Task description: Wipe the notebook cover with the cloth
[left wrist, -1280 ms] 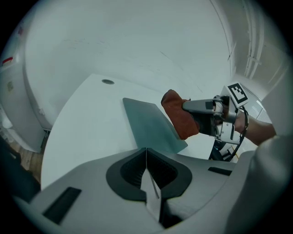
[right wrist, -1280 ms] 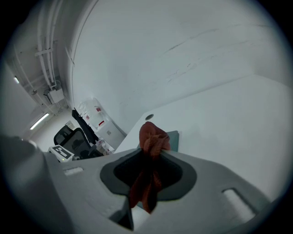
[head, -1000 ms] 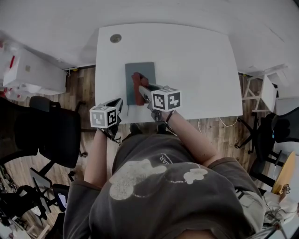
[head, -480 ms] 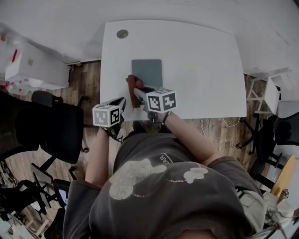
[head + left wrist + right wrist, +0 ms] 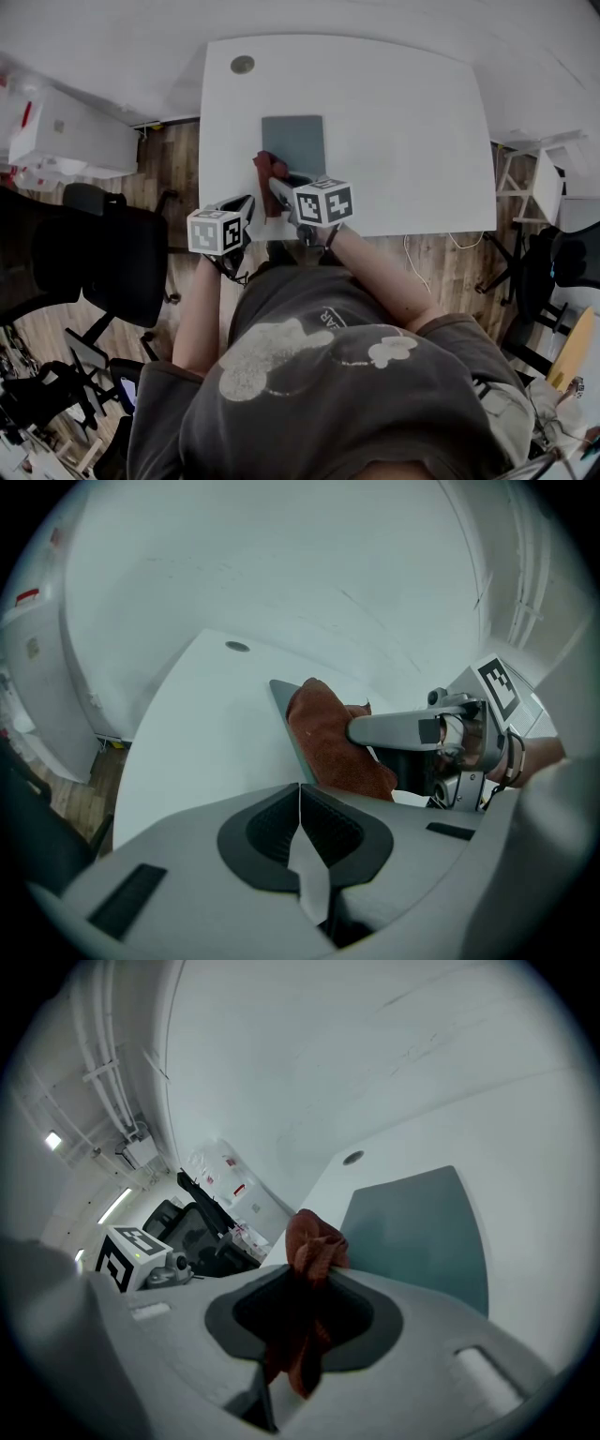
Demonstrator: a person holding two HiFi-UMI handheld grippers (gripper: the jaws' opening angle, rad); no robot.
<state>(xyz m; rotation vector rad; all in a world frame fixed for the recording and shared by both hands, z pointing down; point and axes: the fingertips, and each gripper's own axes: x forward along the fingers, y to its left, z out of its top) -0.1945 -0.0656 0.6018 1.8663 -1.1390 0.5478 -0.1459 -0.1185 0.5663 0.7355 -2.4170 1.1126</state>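
A grey-green notebook lies flat on the white table; it also shows in the right gripper view. My right gripper is shut on a rust-red cloth, which hangs at the notebook's near left corner. The cloth bunches between the jaws in the right gripper view. In the left gripper view the cloth drapes beside the notebook's edge. My left gripper hovers at the table's front edge, left of the cloth, jaws shut on nothing.
A small round grommet sits in the table's far left corner. A black office chair stands left of the table, a white cabinet beyond it. Stools and another chair stand at the right.
The right gripper has carried the cloth from on the notebook cover toward me and left, off its near left corner. The left gripper has hardly moved.
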